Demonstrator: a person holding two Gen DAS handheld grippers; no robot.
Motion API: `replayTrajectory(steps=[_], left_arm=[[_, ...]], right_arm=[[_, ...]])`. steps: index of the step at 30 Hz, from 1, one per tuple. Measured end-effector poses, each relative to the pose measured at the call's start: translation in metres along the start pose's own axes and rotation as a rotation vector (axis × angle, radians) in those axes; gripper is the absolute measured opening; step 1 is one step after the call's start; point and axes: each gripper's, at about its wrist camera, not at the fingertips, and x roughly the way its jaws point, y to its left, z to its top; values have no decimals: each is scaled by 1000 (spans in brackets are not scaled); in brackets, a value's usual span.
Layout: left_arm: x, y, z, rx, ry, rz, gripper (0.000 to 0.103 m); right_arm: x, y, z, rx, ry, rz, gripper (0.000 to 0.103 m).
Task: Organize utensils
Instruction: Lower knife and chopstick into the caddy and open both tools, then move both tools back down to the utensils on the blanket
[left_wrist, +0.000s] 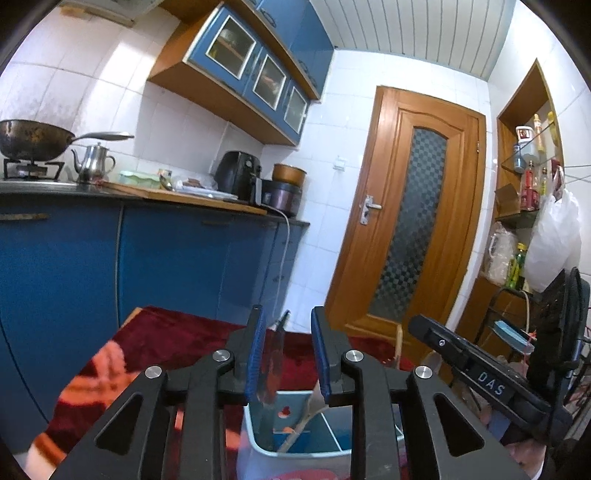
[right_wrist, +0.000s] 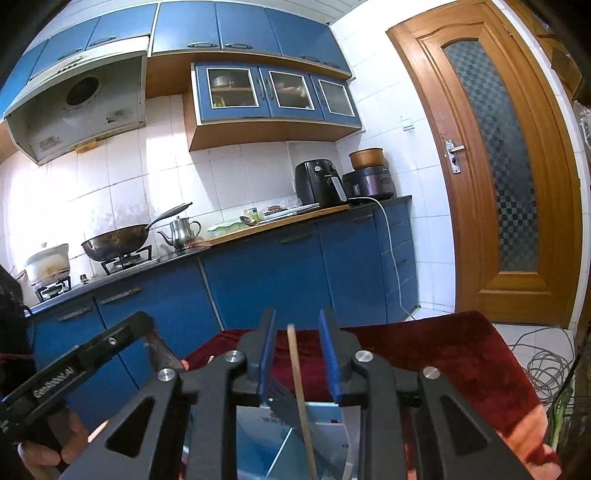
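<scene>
My left gripper (left_wrist: 286, 354) hung above the pale blue divided bin (left_wrist: 295, 424), jaws apart, with a shiny metal utensil (left_wrist: 271, 365) standing between the pads, touching neither that I could see. My right gripper (right_wrist: 297, 358) was likewise spread, a wooden chopstick (right_wrist: 300, 387) rising untouched through its gap from the bin (right_wrist: 280, 435) on the red cloth (right_wrist: 461, 354).

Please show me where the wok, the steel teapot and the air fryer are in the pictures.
wok (right_wrist: 110, 242): right wrist view, on its dark bowl.
steel teapot (right_wrist: 181, 230): right wrist view, on its body.
air fryer (right_wrist: 317, 181): right wrist view, on its black front.
</scene>
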Motion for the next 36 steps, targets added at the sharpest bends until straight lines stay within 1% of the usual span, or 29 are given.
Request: replayTrajectory(steps=[3,5,9,17,19,22,28,31,36], left_arm=[[-3,-3,2,-4,28,-9,25],[-8,-5,4,-3,44,-10,25],[-19,-8,5,-2,84,-7,26],[-47,-14,2,41,174,16,32],[-55,-17,0,62,205,21,32],[-66,-20,-2,83,234,26,39],[-87,-25,-15,91,303,27,42],[-92,-25,-23,80,336,22,43],[-98,-23,-42,72,398,36,44]], right_arm=[[-11,4,2,4,15,-5,35],[-19,5,5,9,26,-3,35],[-36,8,7,20,60,4,41],[-72,21,2,33,118,3,47],[-80,24,-2,34,134,-5,47],[-93,31,-10,22,169,-19,47],[-109,41,-29,8,245,-43,47],[-113,42,-41,17,282,-50,47],[-119,40,-61,27,323,-49,47]])
